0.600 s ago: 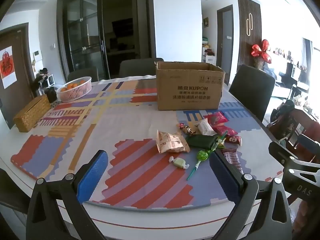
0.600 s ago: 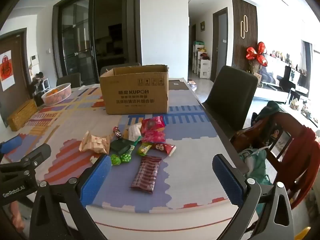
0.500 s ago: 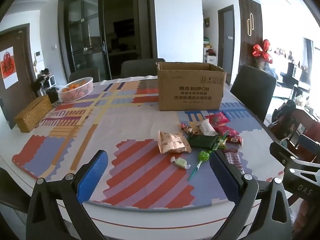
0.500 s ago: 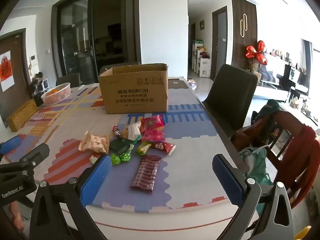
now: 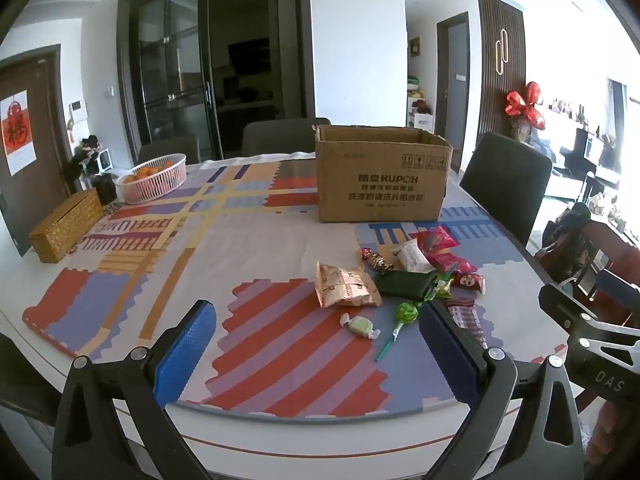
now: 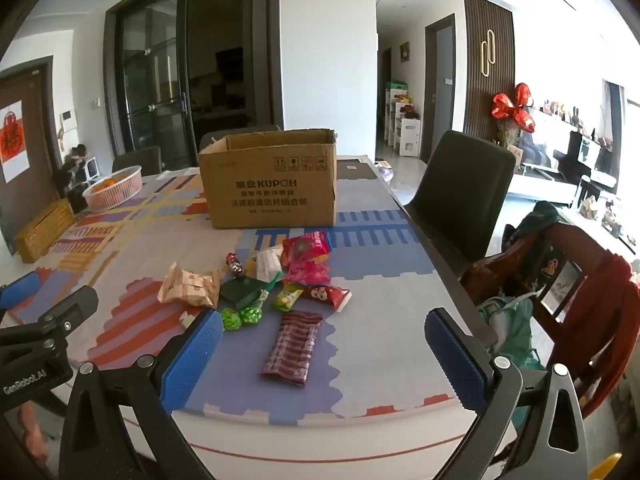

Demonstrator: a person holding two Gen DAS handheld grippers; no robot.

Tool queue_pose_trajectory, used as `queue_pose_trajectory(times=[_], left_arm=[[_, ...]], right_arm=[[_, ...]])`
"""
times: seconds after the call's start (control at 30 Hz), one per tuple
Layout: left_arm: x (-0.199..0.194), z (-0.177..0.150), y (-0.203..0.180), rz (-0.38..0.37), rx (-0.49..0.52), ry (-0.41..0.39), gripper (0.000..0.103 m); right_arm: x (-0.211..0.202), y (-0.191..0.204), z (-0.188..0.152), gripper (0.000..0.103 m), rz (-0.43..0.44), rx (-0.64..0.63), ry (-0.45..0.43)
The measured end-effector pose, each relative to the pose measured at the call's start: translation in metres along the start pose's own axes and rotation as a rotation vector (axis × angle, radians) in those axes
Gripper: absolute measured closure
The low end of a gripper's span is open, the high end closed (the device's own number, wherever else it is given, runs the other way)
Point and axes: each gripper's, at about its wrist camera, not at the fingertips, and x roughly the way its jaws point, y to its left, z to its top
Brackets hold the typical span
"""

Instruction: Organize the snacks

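A pile of snacks lies on the patterned table: a tan packet (image 5: 344, 290) (image 6: 188, 290), a dark green packet (image 5: 406, 283), a green lollipop (image 5: 406, 313), a pale wrapped candy (image 5: 360, 326), red packets (image 6: 306, 254) and a dark striped bar (image 6: 294, 348). An open cardboard box (image 5: 380, 180) (image 6: 272, 184) stands behind them. My left gripper (image 5: 316, 350) is open and empty, near the table's front edge, short of the candy. My right gripper (image 6: 324, 356) is open and empty, with the striped bar between its fingers' lines.
A pink basket of oranges (image 5: 154, 178) and a woven tissue box (image 5: 66, 226) sit at the far left. Dark chairs (image 6: 466, 188) stand around the table. A red wooden chair with clothes (image 6: 568, 280) is at the right.
Both grippers have edged slightly closer to the table and snacks. Nothing was grasped or moved.
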Motion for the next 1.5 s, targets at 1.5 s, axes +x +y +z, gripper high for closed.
queue_pose_trajectory(times=[1.5], left_arm=[[0.0016,-0.0022,-0.0056,-0.007,0.0,0.002,0.0]], right_arm=[[-0.0003,0.0012,0.0001,0.001,0.002,-0.004,-0.002]])
